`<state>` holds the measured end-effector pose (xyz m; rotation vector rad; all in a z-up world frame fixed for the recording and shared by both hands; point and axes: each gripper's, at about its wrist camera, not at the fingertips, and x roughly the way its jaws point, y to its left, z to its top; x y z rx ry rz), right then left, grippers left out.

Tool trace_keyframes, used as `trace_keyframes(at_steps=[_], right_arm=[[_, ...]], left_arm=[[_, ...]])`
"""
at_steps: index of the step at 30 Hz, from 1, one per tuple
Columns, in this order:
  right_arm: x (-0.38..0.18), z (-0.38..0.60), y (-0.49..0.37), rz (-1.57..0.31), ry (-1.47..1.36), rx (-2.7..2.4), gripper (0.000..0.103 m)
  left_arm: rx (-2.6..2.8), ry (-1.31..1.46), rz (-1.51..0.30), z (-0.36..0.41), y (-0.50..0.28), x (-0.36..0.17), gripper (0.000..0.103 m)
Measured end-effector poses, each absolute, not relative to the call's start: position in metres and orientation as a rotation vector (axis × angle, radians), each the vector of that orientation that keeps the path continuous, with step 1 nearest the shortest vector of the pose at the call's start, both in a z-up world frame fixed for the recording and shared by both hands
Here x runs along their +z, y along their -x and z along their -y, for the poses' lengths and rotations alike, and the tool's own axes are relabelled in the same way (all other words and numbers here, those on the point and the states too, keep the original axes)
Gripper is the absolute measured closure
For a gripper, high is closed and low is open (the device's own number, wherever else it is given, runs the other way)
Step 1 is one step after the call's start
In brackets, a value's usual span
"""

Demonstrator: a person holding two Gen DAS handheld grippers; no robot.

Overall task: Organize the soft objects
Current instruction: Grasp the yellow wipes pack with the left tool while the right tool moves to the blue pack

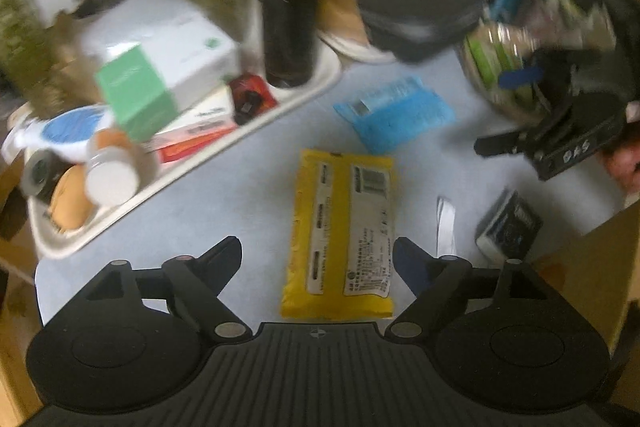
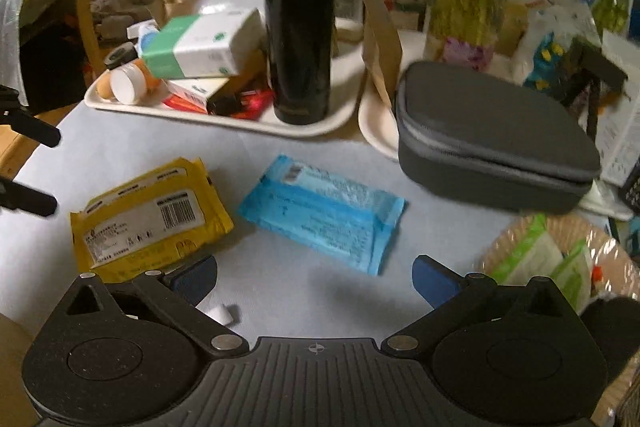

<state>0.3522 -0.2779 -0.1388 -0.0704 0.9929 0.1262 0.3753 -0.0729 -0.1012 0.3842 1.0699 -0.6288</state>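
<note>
In the right wrist view, the left gripper [image 2: 28, 167] pokes in at the far left edge, its jaws spread and holding nothing. Just right of it, at lower left, the yellow soft pack [image 2: 150, 217] lies flat on the pale blue worktop [image 2: 328, 287], label and barcode facing up. Near the middle of the frame the blue soft pack [image 2: 322, 213] lies flat too, close beside the yellow one but not touching it. Behind them, across the upper part of the frame, a cream tray [image 2: 224, 127] carries boxes, a bottle and a tall black flask [image 2: 300, 35], with a grey zip case [image 2: 492, 143] to the right. At lower right sits a wicker basket [image 2: 516, 239] that already holds green-and-white packs. The right gripper [image 2: 314, 277] hangs at the bottom centre, its jaws at full spread and empty, the blue pack just ahead of them.

In the left wrist view, the yellow pack [image 1: 344, 239] lies lengthwise between the left gripper's [image 1: 318, 255] wide-open jaws, which do not press on it.

Both packs look light, limp and film-wrapped, so likely slippery and apt to sag. A pinch across the short width near the middle should hold best; a sealed end would probably fold and slip.
</note>
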Motion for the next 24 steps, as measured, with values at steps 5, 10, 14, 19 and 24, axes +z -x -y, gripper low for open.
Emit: trace_keyframes(at_steps=[5, 10, 14, 19, 24], right_arm=[[-0.14, 0.279, -0.349, -0.988, 0.105, 0.12, 0.0], [-0.14, 0.287, -0.35, -0.988, 0.033, 0.132, 0.0], [-0.138, 0.293, -0.351, -0.97, -0.001, 0.111, 0.0], [-0.139, 0.297, -0.353, -0.958, -0.003, 0.086, 0.0], [-0.141, 0.298, -0.355, -0.949, -0.007, 0.086, 0.0]], left_arm=[[-0.628, -0.491, -1.174, 0.105, -0.39, -0.127, 0.017], [-0.613, -0.514, -1.256, 0.123, -0.404, -0.154, 0.016], [-0.596, -0.552, -1.307, 0.132, -0.411, -0.171, 0.015], [-0.574, -0.524, -1.357, 0.134, -0.416, -0.191, 0.012], [-0.56, -0.494, -1.325, 0.13, -0.412, -0.19, 0.017]])
